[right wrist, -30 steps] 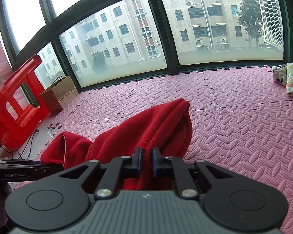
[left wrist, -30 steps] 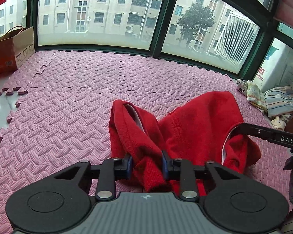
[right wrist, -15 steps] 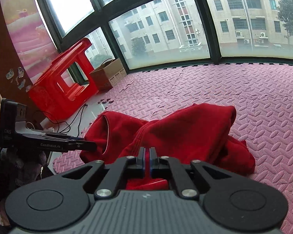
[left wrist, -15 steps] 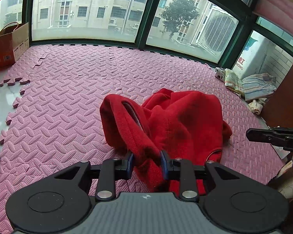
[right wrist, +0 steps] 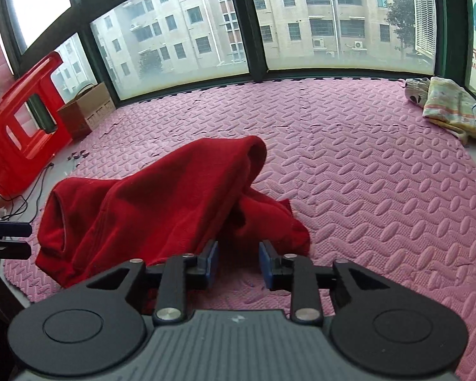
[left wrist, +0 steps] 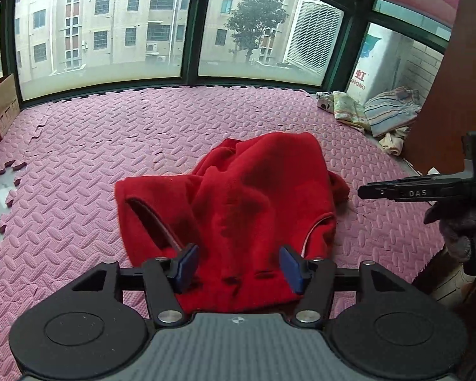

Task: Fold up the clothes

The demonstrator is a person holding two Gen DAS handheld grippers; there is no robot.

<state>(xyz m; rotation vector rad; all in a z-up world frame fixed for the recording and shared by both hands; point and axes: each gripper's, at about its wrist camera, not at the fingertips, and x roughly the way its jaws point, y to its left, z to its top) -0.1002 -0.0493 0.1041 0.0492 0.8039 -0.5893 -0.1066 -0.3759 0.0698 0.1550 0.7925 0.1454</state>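
Red garment lies crumpled on the pink mat, near its front edge. Left gripper hangs over the near hem, jaws opening, fairly wide, blue pads clear of the cloth beneath. Right gripper is opening too, a narrower gap, with shadowed mat and the garment's edge showing between the pads and nothing pinched. From the right wrist view the heap humps up and trails left toward the mat's edge. Plenty of bare mat beyond it, right up to the window. Folded laundry sits in the far right corner, a cardboard box and a red stool off the left side.
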